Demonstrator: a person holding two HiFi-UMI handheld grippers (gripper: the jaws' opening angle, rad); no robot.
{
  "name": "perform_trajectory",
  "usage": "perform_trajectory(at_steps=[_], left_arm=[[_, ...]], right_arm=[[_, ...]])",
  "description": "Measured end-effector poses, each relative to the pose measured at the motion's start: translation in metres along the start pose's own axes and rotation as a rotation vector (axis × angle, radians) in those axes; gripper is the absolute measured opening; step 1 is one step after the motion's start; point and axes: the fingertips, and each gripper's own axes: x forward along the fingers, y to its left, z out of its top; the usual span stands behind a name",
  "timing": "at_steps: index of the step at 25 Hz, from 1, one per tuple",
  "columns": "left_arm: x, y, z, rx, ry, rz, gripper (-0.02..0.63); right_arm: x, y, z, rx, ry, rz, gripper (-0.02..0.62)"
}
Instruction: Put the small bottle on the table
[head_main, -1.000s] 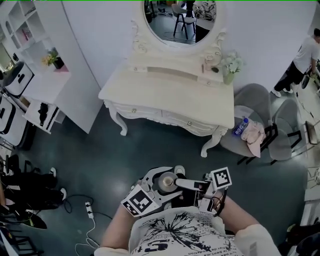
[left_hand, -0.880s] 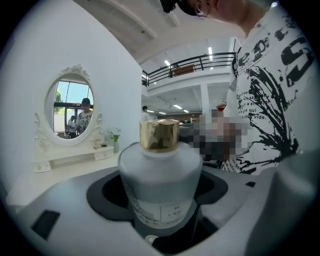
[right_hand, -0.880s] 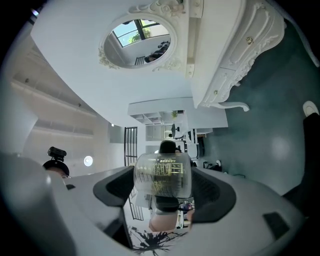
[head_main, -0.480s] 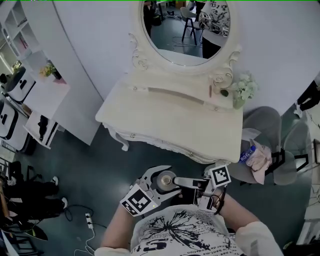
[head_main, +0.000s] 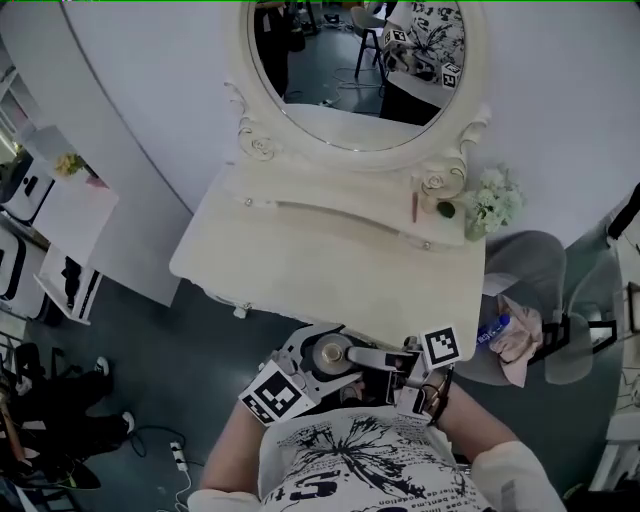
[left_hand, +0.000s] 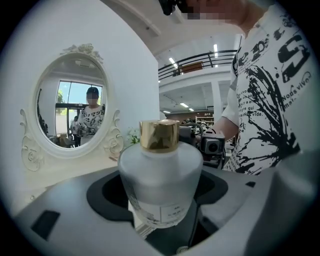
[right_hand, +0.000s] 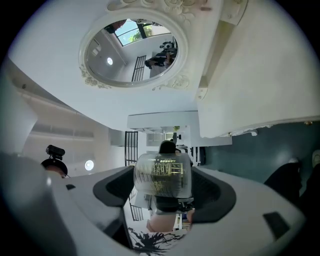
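Observation:
My left gripper (left_hand: 160, 210) is shut on a frosted white bottle (left_hand: 161, 182) with a gold cap (left_hand: 159, 135), held upright between the jaws. In the head view that gold cap (head_main: 329, 353) shows at my left gripper (head_main: 318, 362), close to the person's chest. My right gripper (right_hand: 164, 200) is shut on a small clear bottle (right_hand: 163, 176) with gold print and a dark cap (right_hand: 167, 147). My right gripper (head_main: 392, 375) sits beside the left one, under its marker cube (head_main: 441, 346). The cream dressing table (head_main: 330, 275) lies just ahead of both.
An oval mirror (head_main: 360, 70) stands at the table's back, with a small vase of flowers (head_main: 495, 205) and a pink stick (head_main: 414, 207) at its back right. A grey chair (head_main: 530, 270) with a cloth and a blue bottle (head_main: 492, 327) stands right of the table. White shelves (head_main: 60, 210) are at left.
The head view has closed in on the dressing table, whose front edge now sits just ahead of the grippers. Both grippers stay together at the chest, still shut on their bottles.

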Motion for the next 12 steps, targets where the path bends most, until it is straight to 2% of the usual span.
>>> perform_trajectory(at_steps=[5, 12], left_arm=[[0.016, 0.045, -0.004, 0.009, 0.006, -0.062, 0.351], [0.026, 0.119, -0.014, 0.037, 0.024, -0.201, 0.351]], right_arm=[[0.009, -0.009, 0.048, 0.011, -0.064, 0.004, 0.364], [0.036, -0.026, 0.120, 0.011, -0.212, -0.004, 0.364]])
